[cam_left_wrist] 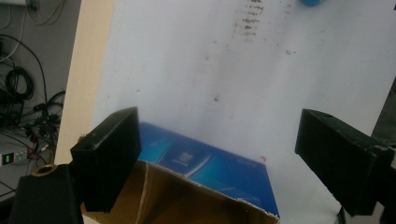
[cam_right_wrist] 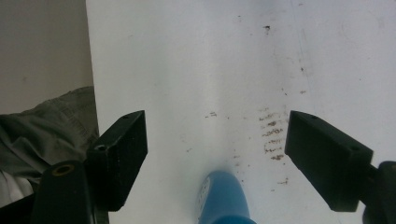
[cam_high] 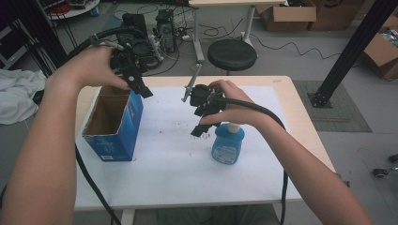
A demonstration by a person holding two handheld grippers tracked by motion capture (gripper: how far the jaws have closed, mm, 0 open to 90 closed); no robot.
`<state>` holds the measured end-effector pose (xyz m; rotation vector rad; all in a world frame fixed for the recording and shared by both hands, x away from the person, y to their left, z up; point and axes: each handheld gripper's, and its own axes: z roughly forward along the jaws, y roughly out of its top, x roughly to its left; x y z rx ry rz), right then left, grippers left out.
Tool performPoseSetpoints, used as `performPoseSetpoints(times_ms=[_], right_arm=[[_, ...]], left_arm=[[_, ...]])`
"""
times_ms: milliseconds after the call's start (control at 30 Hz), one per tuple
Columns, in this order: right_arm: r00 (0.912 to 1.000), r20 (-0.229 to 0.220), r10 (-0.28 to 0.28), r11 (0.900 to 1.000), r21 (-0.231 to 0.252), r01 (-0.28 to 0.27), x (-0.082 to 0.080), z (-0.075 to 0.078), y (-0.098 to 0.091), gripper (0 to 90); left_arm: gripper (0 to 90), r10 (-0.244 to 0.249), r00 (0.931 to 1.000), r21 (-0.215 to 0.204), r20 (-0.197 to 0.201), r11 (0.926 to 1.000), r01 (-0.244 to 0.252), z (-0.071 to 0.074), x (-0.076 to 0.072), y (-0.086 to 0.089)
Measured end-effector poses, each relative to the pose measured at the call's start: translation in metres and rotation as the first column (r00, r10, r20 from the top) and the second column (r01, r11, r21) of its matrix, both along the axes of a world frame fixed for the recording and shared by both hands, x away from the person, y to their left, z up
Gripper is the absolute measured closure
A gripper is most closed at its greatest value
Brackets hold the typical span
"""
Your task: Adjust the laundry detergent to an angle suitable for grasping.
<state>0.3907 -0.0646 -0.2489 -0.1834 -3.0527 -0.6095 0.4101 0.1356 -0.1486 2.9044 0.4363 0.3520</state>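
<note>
An open blue cardboard box (cam_high: 115,124) stands at the left of the white-covered table (cam_high: 164,168). My left gripper (cam_high: 141,90) hangs above its far right corner, jaws wide apart and open, with nothing between them. In the left gripper view the left gripper (cam_left_wrist: 219,135) looks down on the box (cam_left_wrist: 210,165) and its brown inside. A blue bottle (cam_high: 228,144) with a white top stands right of centre. My right gripper (cam_high: 199,131) hovers open just above and left of it. In the right gripper view the bottle (cam_right_wrist: 224,198) lies below the right gripper (cam_right_wrist: 222,135), apart from both jaws.
Brown smudges (cam_right_wrist: 271,135) mark the white sheet. Beyond the table's far edge are a black stool (cam_high: 232,54), computer towers (cam_high: 164,28) and cables. Cardboard boxes (cam_high: 287,14) sit at the back right, a black frame post (cam_high: 347,51) at the right, and white cloth (cam_high: 16,93) at the left.
</note>
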Motion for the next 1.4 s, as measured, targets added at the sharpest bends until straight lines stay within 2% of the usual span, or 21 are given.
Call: performPoseSetpoints(times_ms=[367,700,1400], right_arm=[[0.9999,0.002,-0.011,0.9999,0.010,0.011,-0.001,0.003,-0.008,21.2],[0.9997,0.004,-0.026,0.9996,0.014,0.026,0.000,0.007,-0.011,21.3],[0.9996,0.003,-0.029,0.9995,0.009,0.029,0.000,0.007,-0.012,21.1]], left_arm=[[15.1,0.005,1.0000,0.008,0.000,1.0000,-0.005,0.001,-0.006,-0.003],[15.1,-0.008,0.9999,-0.002,0.007,1.0000,0.008,0.004,-0.005,-0.002],[15.1,-0.018,0.9998,0.010,0.009,0.9998,0.017,0.002,-0.005,-0.005]])
